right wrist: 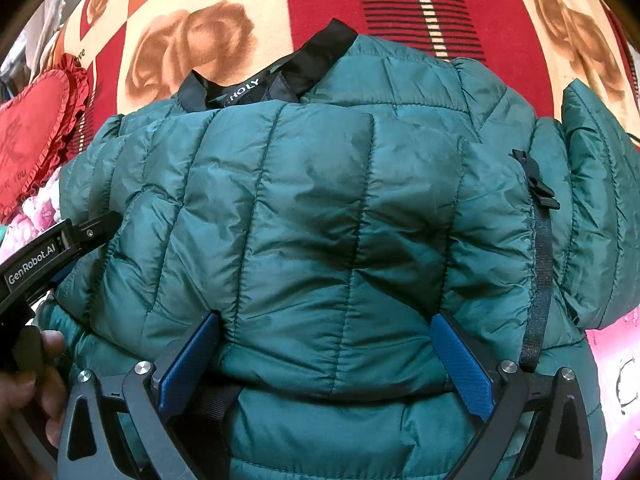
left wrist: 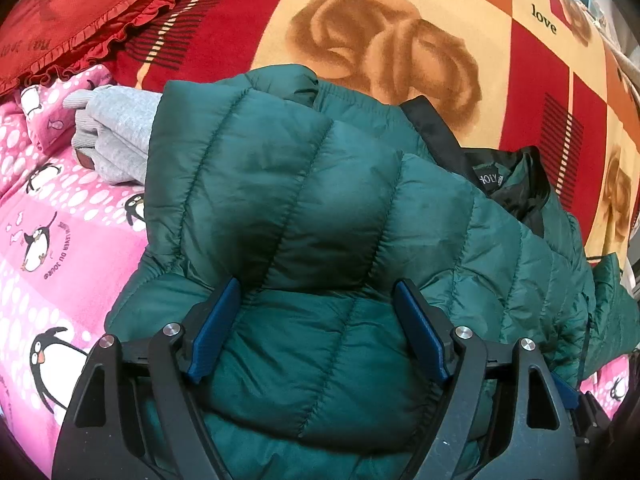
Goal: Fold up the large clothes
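Note:
A dark green quilted puffer jacket (left wrist: 320,208) lies on the bed, doubled over itself, its black collar (left wrist: 496,184) with a label at the far side. My left gripper (left wrist: 318,320) straddles the near fold with its jaws wide; the blue pads (left wrist: 216,328) flank the puffy fabric without pinching it. In the right wrist view the same jacket (right wrist: 340,208) fills the frame, collar (right wrist: 280,76) at the top and a loose sleeve (right wrist: 592,200) at the right. My right gripper (right wrist: 326,356) stands wide over the folded edge, which bulges between its pads (right wrist: 464,372).
The red and cream rose blanket (left wrist: 400,40) covers the bed beyond the jacket. A pink penguin-print quilt (left wrist: 48,240) lies left, with a grey knitted garment (left wrist: 116,132) on it. A red frilled cushion (left wrist: 80,12) sits far left. A hand (right wrist: 44,360) holds the left gripper's body (right wrist: 36,264).

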